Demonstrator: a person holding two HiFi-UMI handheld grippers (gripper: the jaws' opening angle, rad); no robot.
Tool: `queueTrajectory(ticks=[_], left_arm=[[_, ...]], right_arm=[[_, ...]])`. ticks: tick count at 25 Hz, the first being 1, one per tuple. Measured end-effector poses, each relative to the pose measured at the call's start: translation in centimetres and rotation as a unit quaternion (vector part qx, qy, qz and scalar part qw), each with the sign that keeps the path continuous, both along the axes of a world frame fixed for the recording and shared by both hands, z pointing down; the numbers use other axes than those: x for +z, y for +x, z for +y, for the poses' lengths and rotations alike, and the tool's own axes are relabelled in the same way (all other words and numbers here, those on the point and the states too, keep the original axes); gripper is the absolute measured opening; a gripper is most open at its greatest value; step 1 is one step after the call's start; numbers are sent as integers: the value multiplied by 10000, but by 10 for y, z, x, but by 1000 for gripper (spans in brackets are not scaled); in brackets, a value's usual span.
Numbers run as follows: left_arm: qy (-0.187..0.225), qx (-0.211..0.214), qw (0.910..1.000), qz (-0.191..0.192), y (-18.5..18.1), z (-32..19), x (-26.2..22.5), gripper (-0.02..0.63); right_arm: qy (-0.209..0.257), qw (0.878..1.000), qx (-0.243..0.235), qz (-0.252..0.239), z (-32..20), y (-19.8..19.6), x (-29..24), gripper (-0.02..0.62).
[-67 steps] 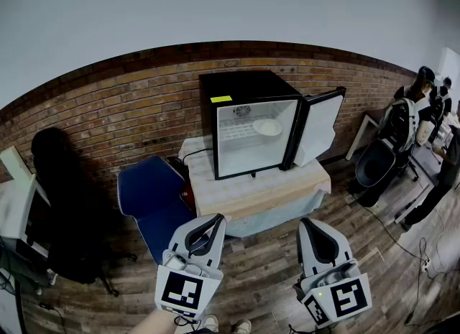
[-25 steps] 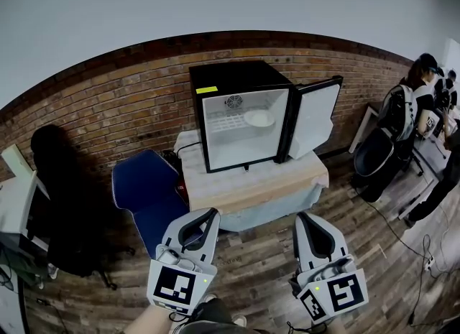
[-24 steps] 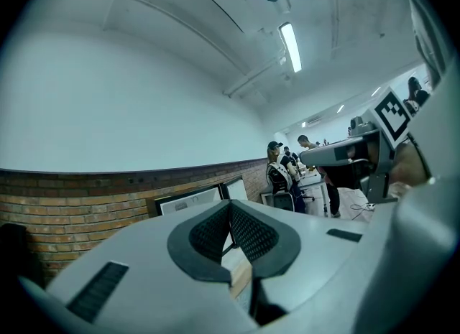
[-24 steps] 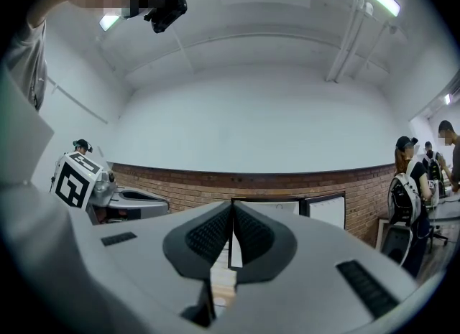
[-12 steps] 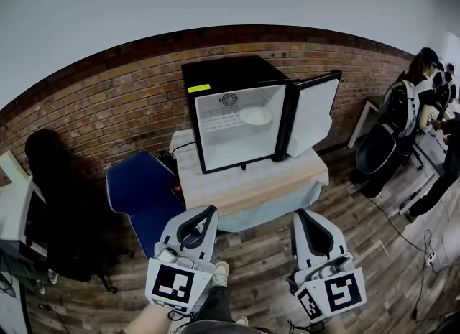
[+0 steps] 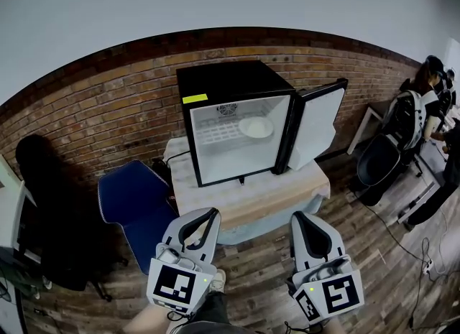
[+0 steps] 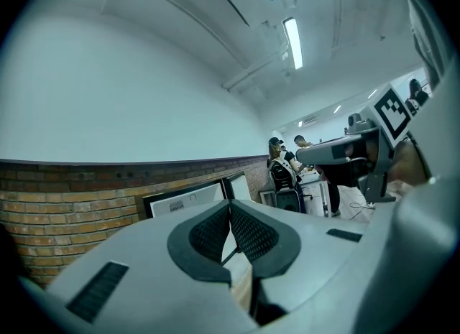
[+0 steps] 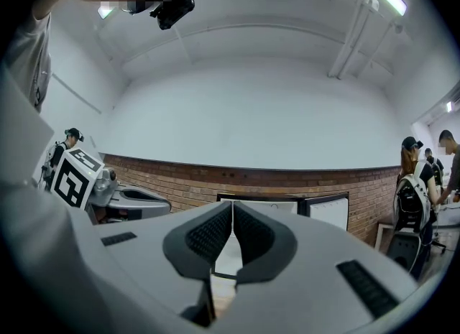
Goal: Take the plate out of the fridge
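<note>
A black mini fridge (image 6: 231,121) stands on a cloth-covered table (image 6: 251,192) against the brick wall, its door (image 6: 313,126) swung open to the right. Inside, a white plate (image 6: 256,127) rests on the wire shelf at the right. My left gripper (image 6: 213,213) and right gripper (image 6: 297,217) hover low in the head view, well short of the table, both shut and empty. In the left gripper view the fridge (image 7: 188,200) shows past the left gripper (image 7: 230,205). In the right gripper view the fridge (image 8: 267,207) lies straight ahead of the right gripper (image 8: 233,205).
A blue chair (image 6: 133,200) stands left of the table, with a dark chair (image 6: 50,217) farther left. People and a black office chair (image 6: 379,160) are at the right by a desk. The floor is wood planks with cables (image 6: 402,243) at the right.
The view has closed in on the fridge, which now looks larger and sits slightly left. Both grippers stay shut and hold about the same place at the frame's bottom.
</note>
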State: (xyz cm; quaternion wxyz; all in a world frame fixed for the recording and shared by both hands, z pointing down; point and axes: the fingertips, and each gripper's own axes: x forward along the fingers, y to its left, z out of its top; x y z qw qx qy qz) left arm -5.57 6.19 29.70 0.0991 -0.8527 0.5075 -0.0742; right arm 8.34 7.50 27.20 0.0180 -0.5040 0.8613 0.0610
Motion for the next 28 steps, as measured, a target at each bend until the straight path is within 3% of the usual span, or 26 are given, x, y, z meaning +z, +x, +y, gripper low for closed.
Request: queueTrajectory(ticks=[16,28], left_arm=[[-196,262,9995,48,-17,-138,-1,18],[-289,696,9971,57,-35,-238,2,18]], right_arm=[[-259,9994,203,71,-138,-27,1,31],[-383,9979,499,157,-236,-55,-1,31]])
